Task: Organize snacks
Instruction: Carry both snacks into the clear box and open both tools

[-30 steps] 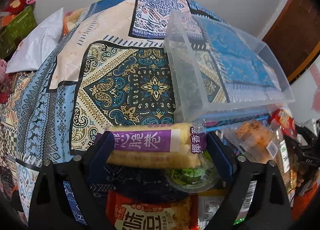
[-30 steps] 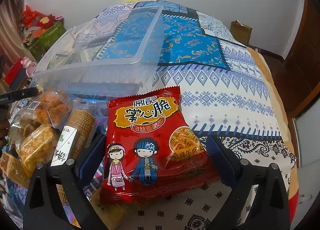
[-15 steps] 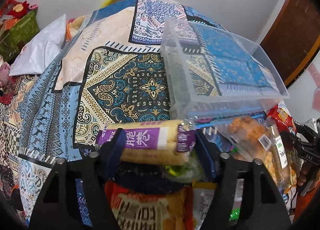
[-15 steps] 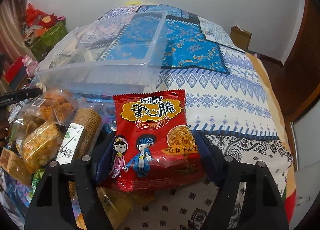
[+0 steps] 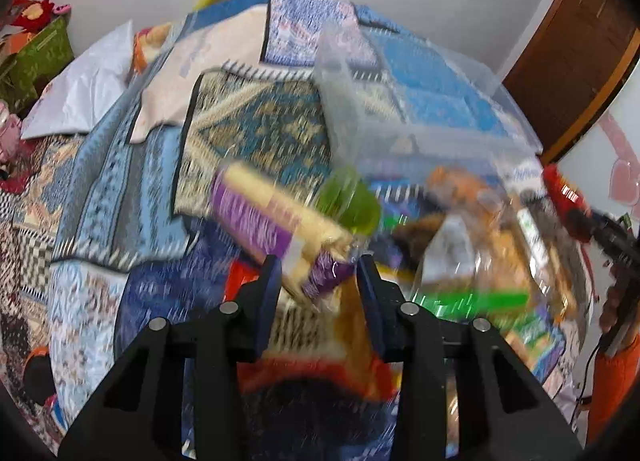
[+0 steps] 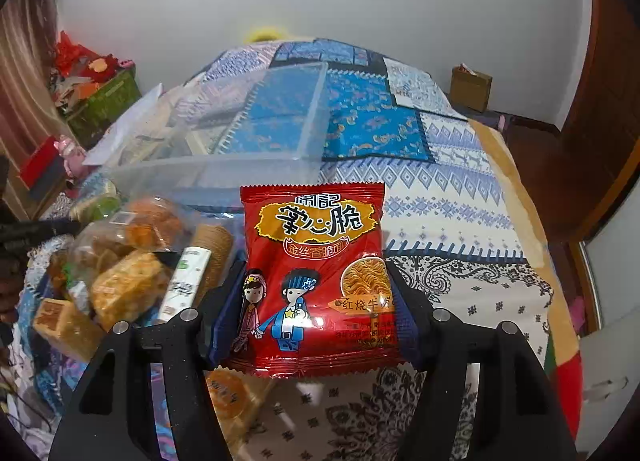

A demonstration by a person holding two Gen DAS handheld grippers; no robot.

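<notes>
My left gripper [image 5: 318, 273] is shut on one end of a purple-labelled yellow wafer roll pack [image 5: 272, 217], which tilts up to the left; the view is motion-blurred. My right gripper [image 6: 316, 297] is shut on a red noodle snack bag [image 6: 316, 277] with two cartoon children, held upright above the bed. A clear plastic bin [image 6: 224, 141] stands on the patterned bedspread beyond both grippers, and it also shows in the left wrist view [image 5: 404, 101]. A heap of snacks [image 6: 124, 261] lies in front of the bin.
A green jelly cup [image 5: 352, 201] and clear packs of fried snacks [image 5: 480, 229] lie right of the left gripper. A white pillow [image 5: 88, 89] lies at the bed's left. A cardboard box [image 6: 470, 87] stands by the far wall. A wooden door [image 5: 576, 61] is at right.
Both grippers have closed on their packs. The left gripper has swung so the wafer roll now tilts up to the left. The red bag has lifted and come nearer the right camera.
</notes>
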